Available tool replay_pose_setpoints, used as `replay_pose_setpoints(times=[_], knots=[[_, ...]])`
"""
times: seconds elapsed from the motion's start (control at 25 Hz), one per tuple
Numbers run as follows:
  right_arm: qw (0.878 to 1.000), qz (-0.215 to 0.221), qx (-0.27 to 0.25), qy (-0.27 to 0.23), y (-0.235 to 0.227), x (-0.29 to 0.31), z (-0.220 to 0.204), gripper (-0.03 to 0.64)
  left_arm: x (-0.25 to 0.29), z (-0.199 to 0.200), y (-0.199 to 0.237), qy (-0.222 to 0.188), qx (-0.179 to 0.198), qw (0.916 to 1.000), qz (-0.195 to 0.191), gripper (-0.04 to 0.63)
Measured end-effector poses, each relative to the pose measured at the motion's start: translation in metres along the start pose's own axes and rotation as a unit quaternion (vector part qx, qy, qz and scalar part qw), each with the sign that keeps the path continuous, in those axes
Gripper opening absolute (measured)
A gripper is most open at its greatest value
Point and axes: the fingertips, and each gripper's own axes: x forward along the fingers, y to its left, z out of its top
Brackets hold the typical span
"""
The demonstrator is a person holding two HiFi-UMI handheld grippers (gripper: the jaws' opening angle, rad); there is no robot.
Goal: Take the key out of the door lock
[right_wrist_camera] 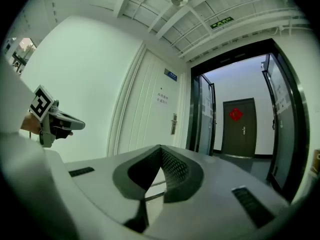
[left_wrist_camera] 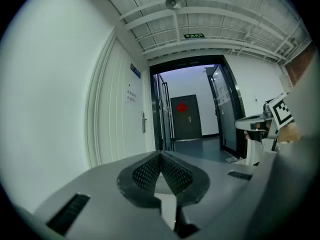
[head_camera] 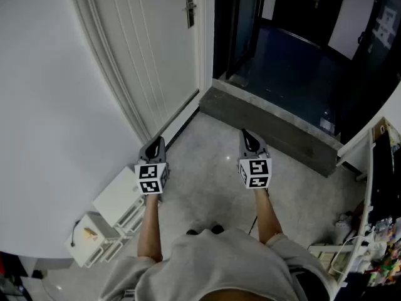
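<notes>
A person stood in a hallway, well apart from a closed white door (head_camera: 153,49), with a gripper in each hand held level and pointing ahead. The left gripper (head_camera: 154,145) and the right gripper (head_camera: 249,140) both had their jaws pressed together with nothing between them, probably because the approach had not begun. The lock plate (head_camera: 190,9) sat at the door's right edge beside an open dark doorway (head_camera: 294,36). Any key there was too small to see.

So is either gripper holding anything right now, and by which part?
Nothing is held. The left gripper and right gripper are both shut and empty, away from the door lock.
</notes>
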Motion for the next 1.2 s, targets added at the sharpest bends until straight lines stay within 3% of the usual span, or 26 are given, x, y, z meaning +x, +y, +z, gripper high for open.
replay_pose_setpoints(times=[0.48,1.2], knots=[[1.000,0.007,0.007,-0.005,-0.008,-0.005,-0.002,0.023,-0.003,0.004,-0.010,0.000,0.002,1.0000,0.004,0.018],[0.999,0.036,0.006,-0.013,-0.055,-0.006,-0.022,0.023,0.029,0.003,-0.069,0.007,0.006,0.9999,0.009,0.018]])
